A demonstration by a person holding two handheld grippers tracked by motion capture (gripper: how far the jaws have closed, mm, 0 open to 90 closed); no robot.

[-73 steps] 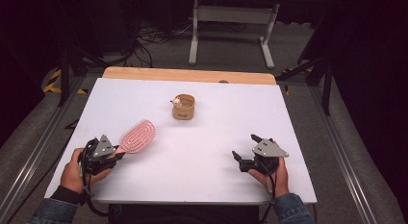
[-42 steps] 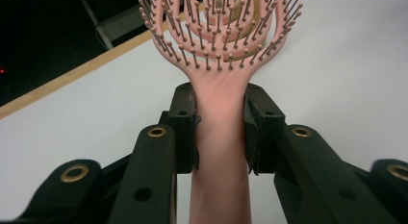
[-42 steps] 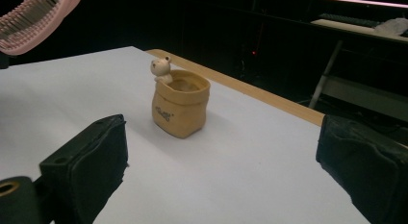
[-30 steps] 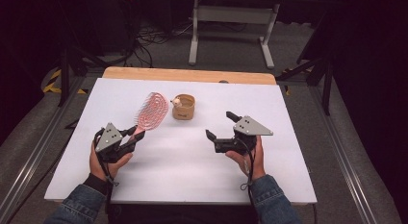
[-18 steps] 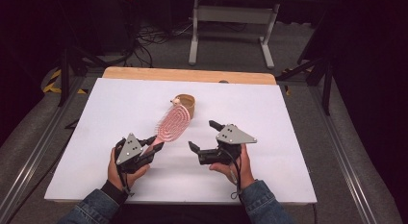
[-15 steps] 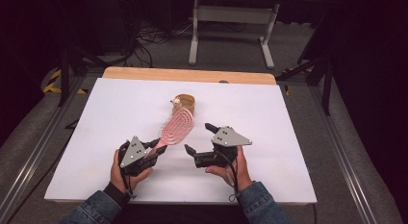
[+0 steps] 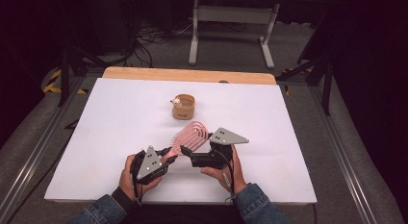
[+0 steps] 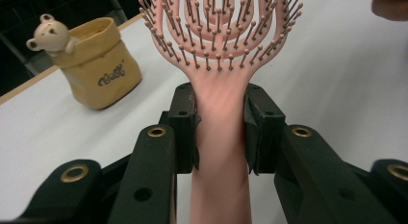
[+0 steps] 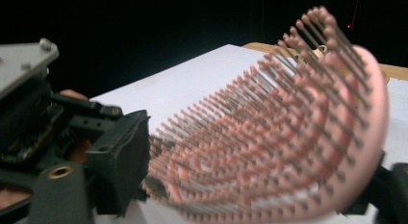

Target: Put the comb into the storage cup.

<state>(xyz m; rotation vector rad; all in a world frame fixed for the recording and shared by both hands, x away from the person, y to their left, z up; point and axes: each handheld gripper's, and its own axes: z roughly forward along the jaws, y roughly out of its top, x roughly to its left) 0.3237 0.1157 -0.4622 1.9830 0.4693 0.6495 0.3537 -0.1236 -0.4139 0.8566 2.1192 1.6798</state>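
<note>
I have the left gripper (image 7: 166,159) clamped on the handle of the pink hairbrush (image 7: 192,136); in the left gripper view both black pads press flat against the sides of the handle (image 8: 220,137), just below where it widens into the bristled head (image 8: 221,27). In the high view the brush is lifted off the white table (image 7: 96,132) and slants up and away from my left hand (image 7: 132,173) toward the middle of the table, its open pink loops facing the right gripper (image 7: 185,152). That gripper, in my right hand (image 7: 226,173), sits just beside the left one with its jaws around the lower part of the head; those jaws have just been closing, with the brush head between them. In the right gripper view the head (image 9: 288,137) is blurred but spans the gap from the near jaw at the left to the far jaw at the right edge; the bristles reach the left jaw, yet I cannot tell whether both pads are actually pressing. Farther back on the table, well apart from both grippers, stands a small tan cup (image 7: 184,107) with a bear figure (image 8: 49,32) on its rim.
</note>
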